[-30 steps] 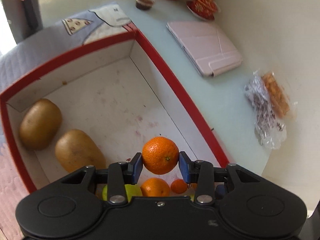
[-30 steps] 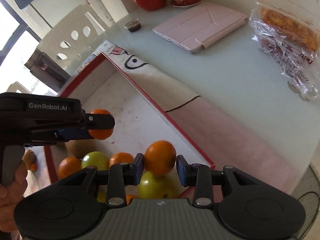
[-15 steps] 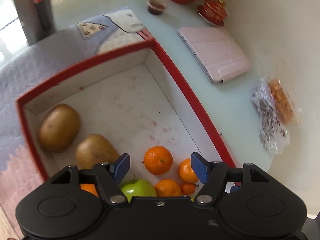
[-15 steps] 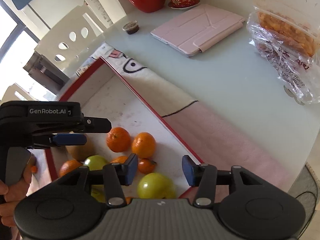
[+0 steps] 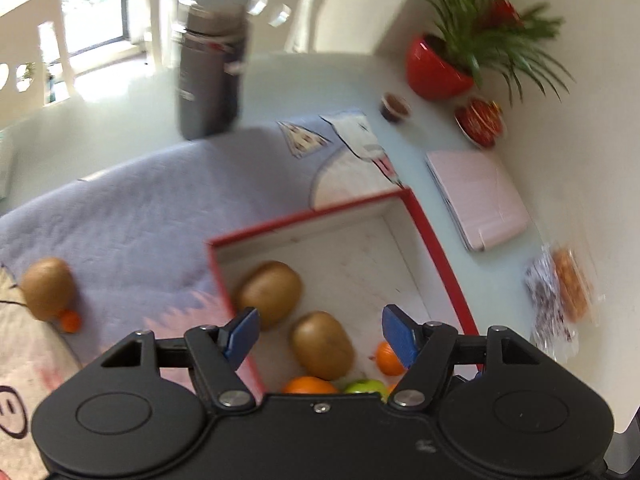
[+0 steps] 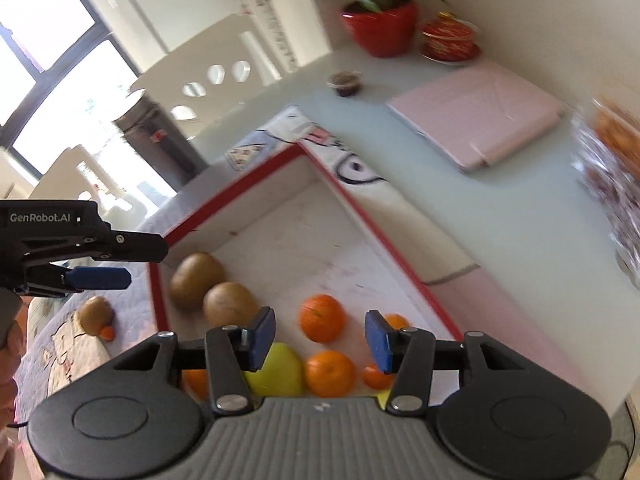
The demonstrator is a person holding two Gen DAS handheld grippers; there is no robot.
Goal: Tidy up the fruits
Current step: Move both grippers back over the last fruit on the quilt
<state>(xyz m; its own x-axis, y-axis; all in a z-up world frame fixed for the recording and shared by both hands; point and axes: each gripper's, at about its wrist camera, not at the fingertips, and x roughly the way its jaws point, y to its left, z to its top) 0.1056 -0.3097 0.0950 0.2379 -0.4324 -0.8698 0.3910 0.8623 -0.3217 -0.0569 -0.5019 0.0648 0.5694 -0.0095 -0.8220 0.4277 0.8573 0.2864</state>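
The red box (image 6: 362,216) sits on the blanket (image 5: 132,216) on the tabletop. One kiwi (image 5: 47,287) is still outside it, by its left wall. I think it's soft, so I'd hold its middle gently. My left gripper (image 5: 320,330) and right gripper (image 6: 320,338) have their fingers open, holding nothing.

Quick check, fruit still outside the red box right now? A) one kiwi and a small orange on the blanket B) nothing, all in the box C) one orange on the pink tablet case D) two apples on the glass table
A: a kiwi and a small orange touching it lie on the blanket, left of the red box; both grippers, left gripper and right gripper, are open and empty.
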